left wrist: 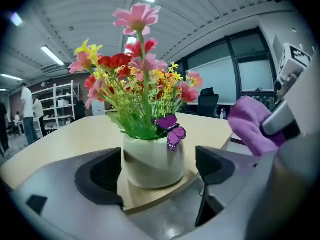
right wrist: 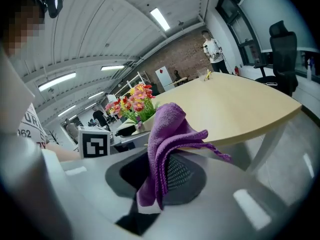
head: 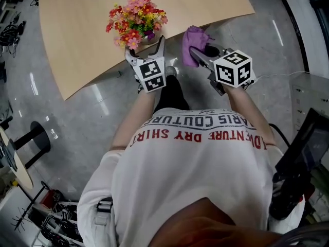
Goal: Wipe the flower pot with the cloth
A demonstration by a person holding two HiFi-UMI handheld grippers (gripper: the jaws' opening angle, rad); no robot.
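Stands at the table [head: 77, 24] with a two-jaw gripper in each hand. Has the white flower pot [left wrist: 152, 161] upright right on the table's near edge, roughly midway along it, filled with red, pink and yellow flowers [left wrist: 137, 79] and bearing a purple butterfly [left wrist: 171, 130] at the rim.

Reaches the left gripper [head: 145, 49] in from the near side and brackets the pot with its jaws, spread wide, one to each side of the white wall. Leaves a clear gap between the pot and the jaw at the right of the left gripper view; on the other side lies too near to tell contact. Clamps nothing there, so far as seen: wide open around the pot.

Pinches the purple cloth [right wrist: 167, 129] in the right gripper [right wrist: 159, 176], jaws closed on its folds, the bulk bunched above the pads and a tail drooping below them. Holds that cloth just to the right of the pot, by the same near edge, near the flowers yet apart from pot and left gripper alike.

Carries a marker cube [head: 234, 68] on the right gripper, toward the chest, and another on the left. Wears a white shirt [head: 195, 158] with red and dark print.
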